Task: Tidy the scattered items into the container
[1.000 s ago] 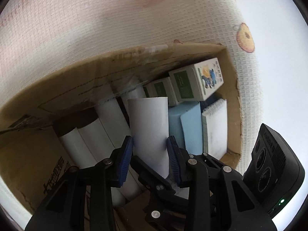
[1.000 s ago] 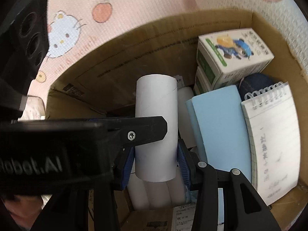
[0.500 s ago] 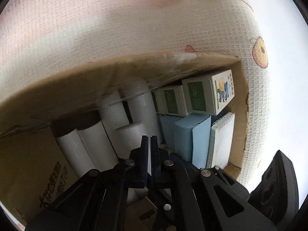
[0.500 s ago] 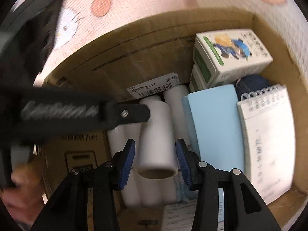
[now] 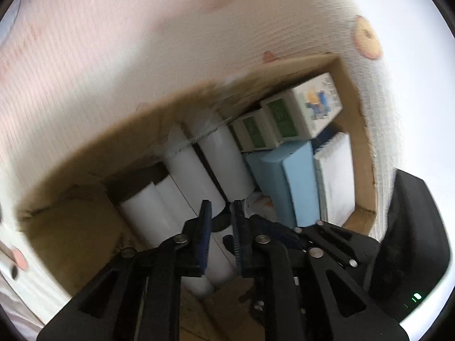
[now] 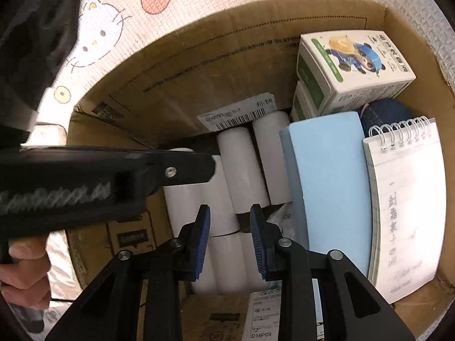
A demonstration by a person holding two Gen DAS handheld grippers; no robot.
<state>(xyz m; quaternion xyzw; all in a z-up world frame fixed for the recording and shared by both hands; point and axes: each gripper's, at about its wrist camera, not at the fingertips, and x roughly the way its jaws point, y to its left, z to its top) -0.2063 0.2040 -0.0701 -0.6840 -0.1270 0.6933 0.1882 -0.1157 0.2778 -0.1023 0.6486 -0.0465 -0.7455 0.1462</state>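
An open cardboard box (image 6: 199, 65) holds several white rolls (image 6: 241, 164) lying side by side at its left. My right gripper (image 6: 230, 221) hangs above them with its jaws closing and nothing between the pads. My left gripper (image 5: 221, 210) is over the same rolls (image 5: 221, 159), its jaws opening a little and empty. From the right wrist view, one black finger (image 6: 184, 170) of the left gripper reaches in from the left, held by a hand (image 6: 22, 270).
A light blue block (image 6: 330, 176), a spiral notepad (image 6: 409, 199), green-and-white cartons (image 6: 349, 65) and a dark blue round thing (image 6: 384, 113) fill the box's right side. The box stands on a cartoon-print mat (image 6: 99, 34).
A white roll that both grippers held over the box now lies among the other rolls. The left jaws snapped shut and have parted slightly. The right jaws have narrowed. The left gripper has risen.
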